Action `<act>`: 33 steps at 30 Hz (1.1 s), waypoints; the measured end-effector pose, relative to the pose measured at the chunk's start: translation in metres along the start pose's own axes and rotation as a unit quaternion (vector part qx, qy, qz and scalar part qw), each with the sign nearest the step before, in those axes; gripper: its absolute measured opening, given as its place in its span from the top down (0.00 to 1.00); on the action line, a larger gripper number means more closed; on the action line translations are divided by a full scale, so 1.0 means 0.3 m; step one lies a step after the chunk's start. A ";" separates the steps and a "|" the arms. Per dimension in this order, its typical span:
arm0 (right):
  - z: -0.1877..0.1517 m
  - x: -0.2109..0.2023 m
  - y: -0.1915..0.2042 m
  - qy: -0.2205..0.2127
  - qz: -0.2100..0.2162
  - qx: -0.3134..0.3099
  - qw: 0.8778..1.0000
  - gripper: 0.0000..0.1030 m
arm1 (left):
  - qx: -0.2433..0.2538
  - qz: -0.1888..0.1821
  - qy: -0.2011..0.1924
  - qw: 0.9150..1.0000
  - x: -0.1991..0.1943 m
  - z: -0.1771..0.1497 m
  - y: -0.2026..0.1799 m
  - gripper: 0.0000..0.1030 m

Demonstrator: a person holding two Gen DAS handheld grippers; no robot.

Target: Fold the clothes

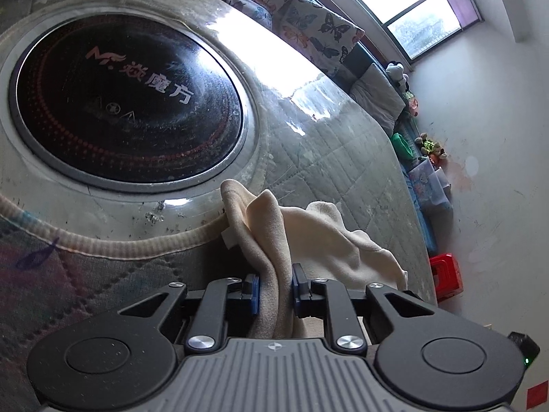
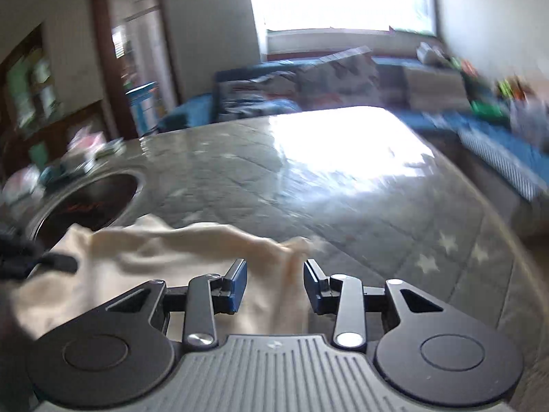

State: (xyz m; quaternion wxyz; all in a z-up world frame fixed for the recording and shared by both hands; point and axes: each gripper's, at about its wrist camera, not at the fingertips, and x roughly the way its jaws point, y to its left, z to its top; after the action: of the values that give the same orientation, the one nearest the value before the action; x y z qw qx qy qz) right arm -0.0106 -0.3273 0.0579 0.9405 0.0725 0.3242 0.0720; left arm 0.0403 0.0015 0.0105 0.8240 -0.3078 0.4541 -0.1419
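A cream cloth garment (image 1: 319, 240) lies bunched on the quilted table cover (image 1: 360, 171). My left gripper (image 1: 274, 292) is shut on a fold of this garment, which rises between its blue pads. In the right wrist view the same garment (image 2: 154, 254) spreads out to the left on the table. My right gripper (image 2: 274, 281) is open, and a ridge of the garment runs between its blue pads (image 2: 236, 285) without being pinched. This view is blurred.
A round black induction hob (image 1: 127, 103) is set into the table, also seen in the right wrist view (image 2: 89, 206). A blue bench with butterfly cushions (image 1: 308, 24) and toys (image 1: 429, 147) runs along the wall. A red stool (image 1: 446, 274) stands beyond the table edge.
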 end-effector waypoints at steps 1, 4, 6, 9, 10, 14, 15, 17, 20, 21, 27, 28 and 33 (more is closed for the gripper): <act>-0.004 0.022 -0.027 0.006 0.008 0.023 1.000 0.64 | 0.004 0.002 0.000 1.000 0.000 0.001 -0.004 0.81; -0.028 0.049 -0.051 0.004 0.017 0.047 0.999 0.66 | 0.023 0.009 -0.002 1.000 0.000 0.002 -0.027 0.81; -0.036 0.026 -0.057 0.003 0.032 0.045 0.998 0.84 | 0.042 0.012 -0.006 0.999 -0.001 0.003 -0.056 0.82; -0.032 -0.004 -0.056 -0.006 0.021 0.029 0.999 0.90 | 0.073 0.009 -0.016 0.997 -0.004 0.012 -0.113 0.84; -0.024 -0.032 -0.060 -0.016 0.020 0.030 0.999 0.91 | 0.084 0.006 -0.020 0.996 -0.006 0.015 -0.135 0.85; 0.020 -0.121 -0.070 -0.055 0.007 0.025 0.998 0.91 | 0.113 -0.015 -0.026 0.993 0.009 0.028 -0.227 0.86; 0.031 -0.142 -0.075 -0.064 0.001 0.023 0.998 0.91 | 0.121 -0.020 -0.029 0.992 0.017 0.029 -0.251 0.86; 0.057 -0.178 -0.088 -0.079 -0.013 0.016 0.997 0.91 | 0.134 -0.026 -0.033 0.990 0.046 0.032 -0.303 0.87; 0.103 -0.215 -0.117 -0.097 -0.041 0.006 0.994 0.91 | 0.149 -0.040 -0.029 0.988 0.100 0.044 -0.383 0.87; 0.114 -0.223 -0.127 -0.100 -0.048 0.004 0.994 0.91 | 0.153 -0.041 -0.028 0.987 0.120 0.048 -0.407 0.87; 0.159 -0.224 -0.211 -0.104 -0.091 0.007 0.990 0.91 | 0.181 -0.041 -0.014 0.983 0.243 0.063 -0.519 0.87; 0.165 -0.221 -0.226 -0.103 -0.096 0.009 0.990 0.91 | 0.185 -0.040 -0.011 0.982 0.264 0.065 -0.533 0.87; 0.169 -0.182 -0.302 -0.092 -0.125 0.021 0.988 0.91 | 0.210 -0.019 0.012 0.977 0.372 0.049 -0.572 0.86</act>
State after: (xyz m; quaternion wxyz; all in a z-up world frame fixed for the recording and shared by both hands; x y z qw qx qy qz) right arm -0.0137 -0.4305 0.1136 0.9662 0.0575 0.2442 -0.0599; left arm 0.1215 -0.1824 0.0516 0.8619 -0.1352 0.4178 -0.2536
